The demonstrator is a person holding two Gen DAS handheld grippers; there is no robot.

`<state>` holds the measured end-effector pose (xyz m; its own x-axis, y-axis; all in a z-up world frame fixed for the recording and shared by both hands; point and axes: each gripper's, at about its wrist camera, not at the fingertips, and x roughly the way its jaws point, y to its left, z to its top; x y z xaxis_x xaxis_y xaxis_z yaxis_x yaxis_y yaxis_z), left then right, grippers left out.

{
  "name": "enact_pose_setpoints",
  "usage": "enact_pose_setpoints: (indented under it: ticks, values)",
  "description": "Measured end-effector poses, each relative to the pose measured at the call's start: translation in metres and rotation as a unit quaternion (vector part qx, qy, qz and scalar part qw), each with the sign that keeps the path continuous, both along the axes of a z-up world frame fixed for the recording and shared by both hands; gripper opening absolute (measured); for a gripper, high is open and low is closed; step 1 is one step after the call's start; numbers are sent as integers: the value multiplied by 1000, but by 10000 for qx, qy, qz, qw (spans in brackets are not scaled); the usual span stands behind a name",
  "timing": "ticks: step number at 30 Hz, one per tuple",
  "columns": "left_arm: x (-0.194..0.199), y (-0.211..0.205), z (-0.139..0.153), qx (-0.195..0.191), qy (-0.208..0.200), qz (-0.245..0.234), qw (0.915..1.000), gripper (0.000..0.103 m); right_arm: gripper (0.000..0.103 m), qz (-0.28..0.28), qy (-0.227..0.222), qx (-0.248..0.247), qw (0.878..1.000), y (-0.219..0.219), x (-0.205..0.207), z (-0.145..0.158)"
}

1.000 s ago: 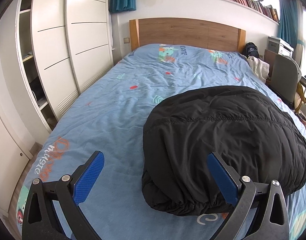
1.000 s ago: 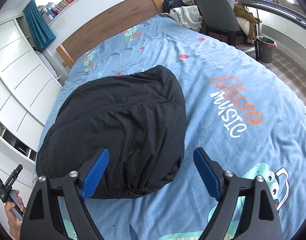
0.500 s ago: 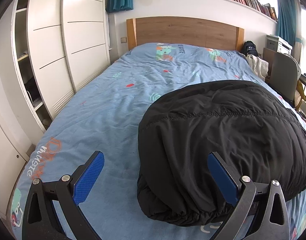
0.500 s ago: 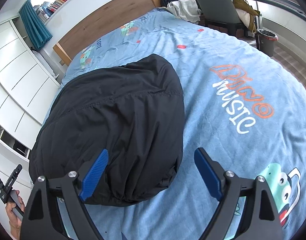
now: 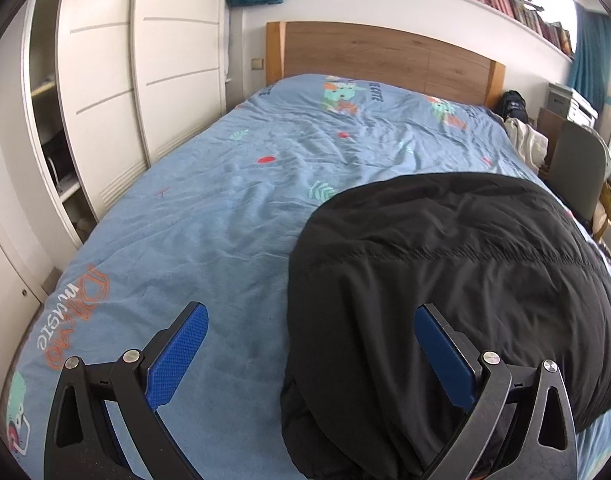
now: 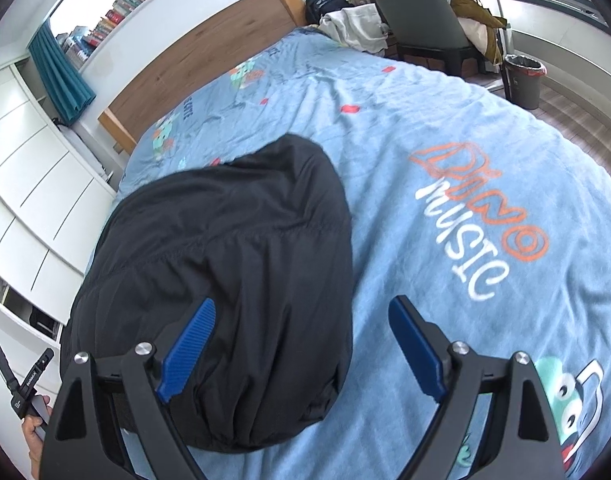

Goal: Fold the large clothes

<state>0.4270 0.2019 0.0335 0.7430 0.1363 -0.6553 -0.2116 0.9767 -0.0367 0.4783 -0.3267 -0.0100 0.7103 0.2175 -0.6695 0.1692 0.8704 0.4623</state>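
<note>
A black padded jacket (image 5: 445,280) lies folded in a thick bundle on the blue printed bedspread (image 5: 225,208). In the left wrist view my left gripper (image 5: 309,320) is open just over the jacket's near left edge, its right finger above the black fabric, its left finger above bare bedspread. Seen from the right wrist, the same jacket (image 6: 233,272) fills the left half. My right gripper (image 6: 301,312) is open above the jacket's near right edge, the left finger over the fabric and the right finger over the bedspread (image 6: 485,152). Neither gripper holds anything.
A wooden headboard (image 5: 385,56) closes the far end of the bed. White wardrobes (image 5: 117,92) stand along the left side. A grey chair (image 6: 417,4), a heap of light clothes (image 6: 353,24) and a bin (image 6: 523,80) stand at the right side. A hand (image 6: 35,432) holds the other gripper's handle.
Both grippers have moved forward and down toward the jacket, which now looks larger and closer. The jaws stay wide open. The jacket has not moved.
</note>
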Motion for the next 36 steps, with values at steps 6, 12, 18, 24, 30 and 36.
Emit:
enact_pose_setpoints:
  ticks: [6,12,18,24,30,36]
  values:
    - [17,25,-2,-245,169,109,9995,101,90,-100,-66,268,9996,-17,15,-1]
    - [52,54,-25,-1533,652,-323,9855,101,94,76,160,1144,9933,-27,47,-31]
    - [55,58,-59,-2150,936,-455,9710,101,95,378,530,1426,9876,-16,61,-69]
    - [59,40,-96,-2876,1330,-803,9451,102,103,854,1058,2262,9645,5,66,-114]
    - [56,38,-113,-3917,1365,-1017,9042,102,103,1043,1048,2718,9509,24,77,-130]
    - [64,17,-127,-4014,1674,-1175,8928,102,103,1198,961,2931,9437,34,89,-141]
